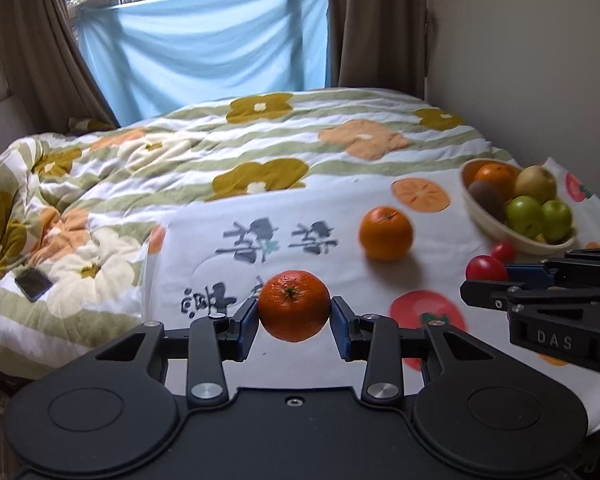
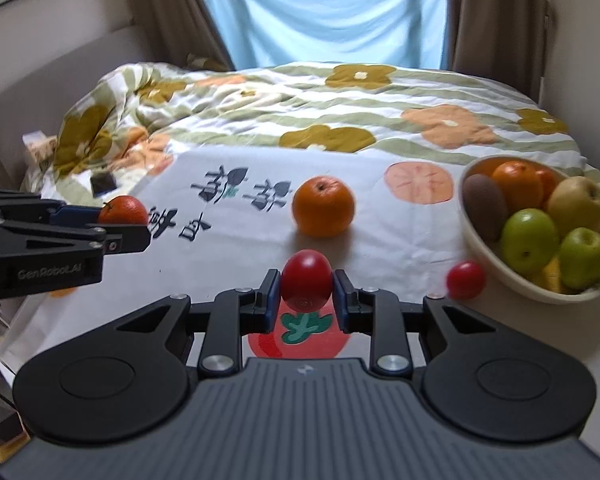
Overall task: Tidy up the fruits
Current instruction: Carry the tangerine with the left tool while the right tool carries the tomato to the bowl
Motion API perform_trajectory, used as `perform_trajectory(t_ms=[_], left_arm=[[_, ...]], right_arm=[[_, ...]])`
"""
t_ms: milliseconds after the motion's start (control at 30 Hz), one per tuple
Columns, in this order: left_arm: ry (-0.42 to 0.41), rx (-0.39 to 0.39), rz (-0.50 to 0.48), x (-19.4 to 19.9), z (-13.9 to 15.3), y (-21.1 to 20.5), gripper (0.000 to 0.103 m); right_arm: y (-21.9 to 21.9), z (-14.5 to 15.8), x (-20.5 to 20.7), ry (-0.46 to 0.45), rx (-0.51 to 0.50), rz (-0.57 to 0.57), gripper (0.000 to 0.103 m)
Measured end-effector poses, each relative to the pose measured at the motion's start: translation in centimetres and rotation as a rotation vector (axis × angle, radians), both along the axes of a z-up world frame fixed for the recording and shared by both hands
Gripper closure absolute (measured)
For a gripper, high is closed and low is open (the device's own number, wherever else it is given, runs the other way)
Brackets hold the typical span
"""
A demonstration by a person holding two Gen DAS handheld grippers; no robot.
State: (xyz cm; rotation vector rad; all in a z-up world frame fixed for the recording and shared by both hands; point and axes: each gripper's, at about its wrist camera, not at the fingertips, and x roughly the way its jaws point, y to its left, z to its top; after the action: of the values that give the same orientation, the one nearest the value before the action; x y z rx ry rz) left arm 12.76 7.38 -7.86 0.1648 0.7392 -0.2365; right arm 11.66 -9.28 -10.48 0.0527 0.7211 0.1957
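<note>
Left gripper [image 1: 294, 316] was clamped on a mandarin [image 1: 293, 306], pads tight on both sides, stem facing the camera, lifted off the printed cloth [image 1: 260, 208]. Right gripper [image 2: 306, 294] pinched a red cherry tomato [image 2: 306, 280], long axis roughly upright. Loose orange [image 2: 323, 212], second tomato [image 2: 465, 280] and bowl [image 2: 500, 272] sat farther right.
</note>
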Motion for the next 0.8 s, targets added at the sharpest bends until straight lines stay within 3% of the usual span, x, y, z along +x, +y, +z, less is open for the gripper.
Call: perform_trajectory(t_ms=[433,800], left_arm=[[-0.023,-0.030,-0.038,-1.5,4.3,-8.0,0.061],[-0.018,-0.051,-0.058,0.4,4.8,-16.9,0.061]], right_arm=[[-9.2,4.5,-1.6,-0.019,-0.006,-0.069,0.061],[-18.5,5.2,-0.3,-0.009,-0.007,-0.086,0.061]])
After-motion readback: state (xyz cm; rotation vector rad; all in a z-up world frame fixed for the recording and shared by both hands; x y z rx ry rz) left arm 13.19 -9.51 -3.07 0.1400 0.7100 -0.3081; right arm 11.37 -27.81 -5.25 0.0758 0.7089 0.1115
